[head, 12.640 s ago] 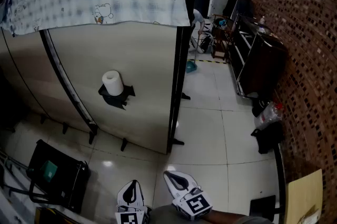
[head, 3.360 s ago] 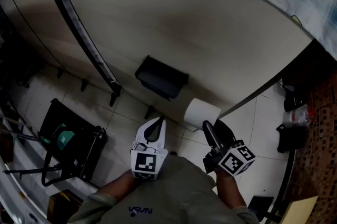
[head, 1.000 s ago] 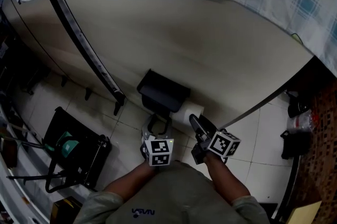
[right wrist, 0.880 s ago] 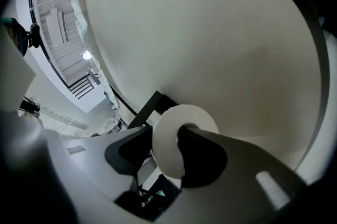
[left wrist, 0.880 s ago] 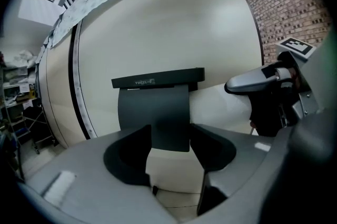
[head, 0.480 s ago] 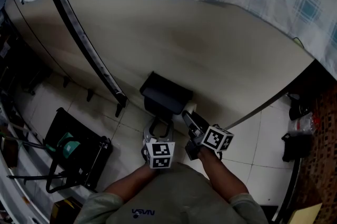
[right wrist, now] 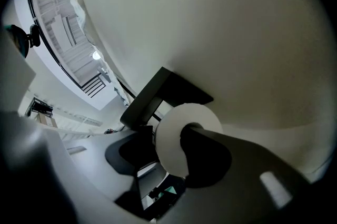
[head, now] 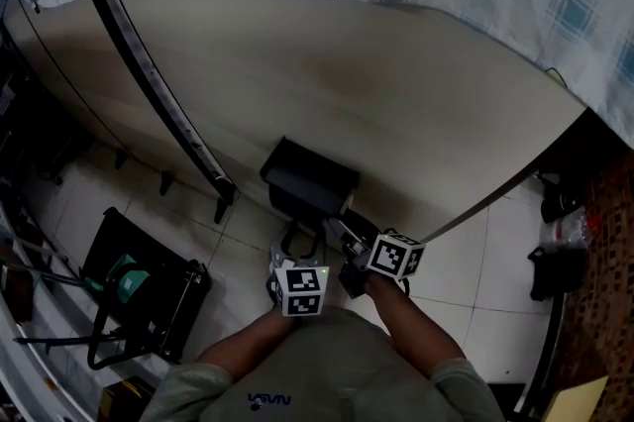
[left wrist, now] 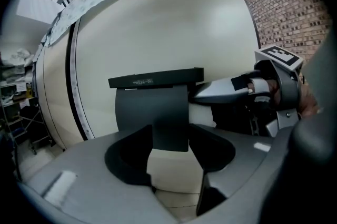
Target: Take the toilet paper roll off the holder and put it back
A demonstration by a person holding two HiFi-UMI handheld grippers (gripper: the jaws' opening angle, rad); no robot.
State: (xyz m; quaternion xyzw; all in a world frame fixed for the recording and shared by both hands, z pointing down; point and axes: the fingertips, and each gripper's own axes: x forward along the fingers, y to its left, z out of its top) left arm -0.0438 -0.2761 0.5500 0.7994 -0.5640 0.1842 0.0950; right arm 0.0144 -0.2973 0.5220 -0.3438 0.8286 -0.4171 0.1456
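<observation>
Head view: shows right gripper [head: 335,224] aimed up-left at black holder [head: 309,174] on beige panel [head: 416,93], with left gripper [head: 295,240] just beside it, below holder. Hides most of toilet paper roll [right wrist: 169,148] behind right gripper; places it just right of holder.

Left gripper view: shows jaws spread, just eased in a little, holder's front plate hanging ahead of the gap, no pad pressing on it. Shows roll right of plate, touching holder or just short of it; can't tell which. Hold this gripper steady as ref for holder's line.

Right gripper view: shows roll pinched thru its wall, one jaw inside core, other outside, grip just tightened slightly. Puts roll's long axis along jaw line, approx level and parallel to panel, near end face toward camera, far end toward holder. Keep axis level, line core up w/ holder's bar (no bar made out here), slide in sideways w/o tilt. Expect inner jaw to block core; probably regrip from outside before full seating. Avoid squeezing harder: soft wall, likely to dent.
</observation>
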